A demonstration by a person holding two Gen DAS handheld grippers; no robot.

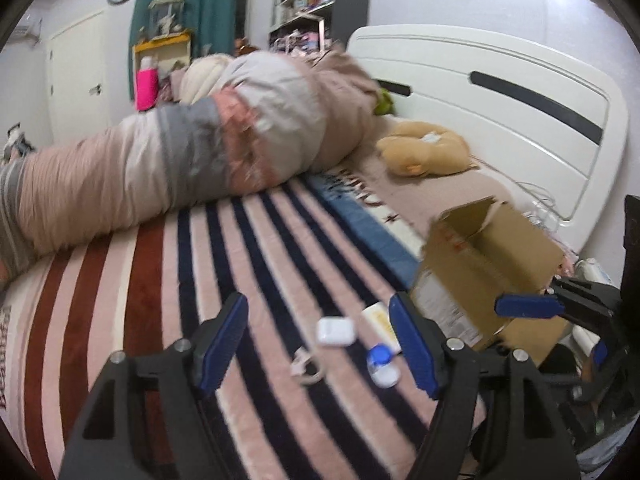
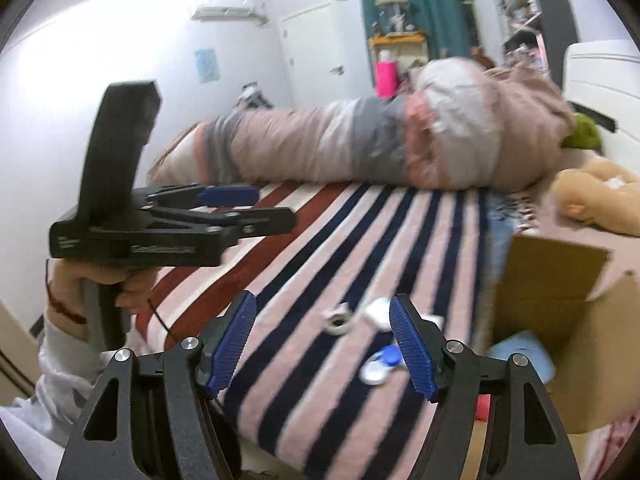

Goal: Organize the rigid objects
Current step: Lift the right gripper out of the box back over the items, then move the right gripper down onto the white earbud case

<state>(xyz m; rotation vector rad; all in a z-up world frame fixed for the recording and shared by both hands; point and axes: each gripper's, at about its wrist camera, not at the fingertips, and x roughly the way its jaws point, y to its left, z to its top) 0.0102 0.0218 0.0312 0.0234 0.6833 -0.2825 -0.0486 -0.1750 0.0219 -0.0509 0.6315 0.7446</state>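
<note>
Left wrist view: left gripper point(image 1: 320, 344) jaws apart, empty, over striped bed point(image 1: 248, 264); white earbud case point(image 1: 336, 331) lies flat, long axis across. Right wrist view: right gripper point(image 2: 322, 346) jaws apart, empty; cardboard box point(image 2: 560, 320) at right.

A bed under a striped blanket point(image 1: 248, 264) carries everything. At its middle lie a white earbud case point(image 1: 336, 332), a blue-and-white lens case point(image 1: 382, 364) at five o'clock from it, and a small ring point(image 1: 308, 372) (blurred). An open cardboard box point(image 1: 492, 264) sits at three o'clock, a rolled duvet point(image 1: 200, 152) at eleven, and a plush toy point(image 1: 424, 152) at one.
</note>
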